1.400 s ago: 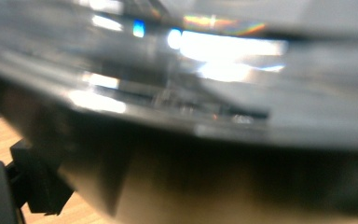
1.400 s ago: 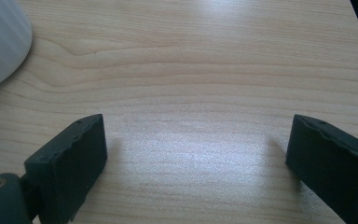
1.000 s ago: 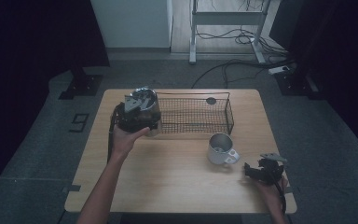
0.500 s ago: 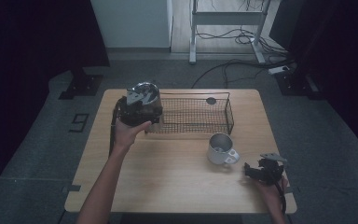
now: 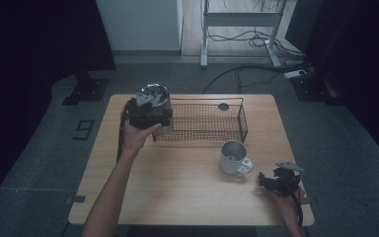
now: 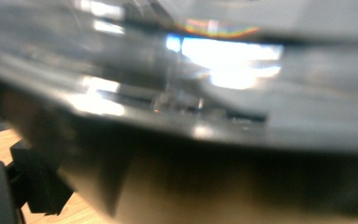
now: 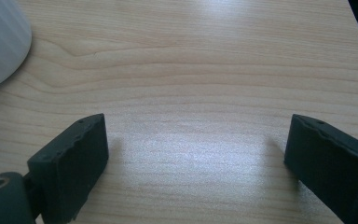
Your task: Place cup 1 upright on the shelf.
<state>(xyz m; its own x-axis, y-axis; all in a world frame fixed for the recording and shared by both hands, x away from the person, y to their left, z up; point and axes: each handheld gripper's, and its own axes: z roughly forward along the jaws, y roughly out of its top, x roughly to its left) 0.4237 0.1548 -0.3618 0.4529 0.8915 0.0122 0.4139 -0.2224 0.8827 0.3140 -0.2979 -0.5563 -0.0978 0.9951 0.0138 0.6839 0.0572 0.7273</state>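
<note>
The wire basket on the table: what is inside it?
A small dark round object lies near the far side of the wire basket. The left gripper, holding a shiny cup, covers its left end.

Readable markings, one entry:

1. A dark figure "9" [image 5: 84, 129], marked on the grey floor to the left of my light wooden table [image 5: 187, 197] in the high view, near the table's far left corner. It sits flat on the floor and reads upright from my side.

Nothing else legible: I find no label, brand or number on the table itself, and my left gripper view is too blurred and close to make out any lettering. My right gripper view offers bare wood grain with no print.
</note>
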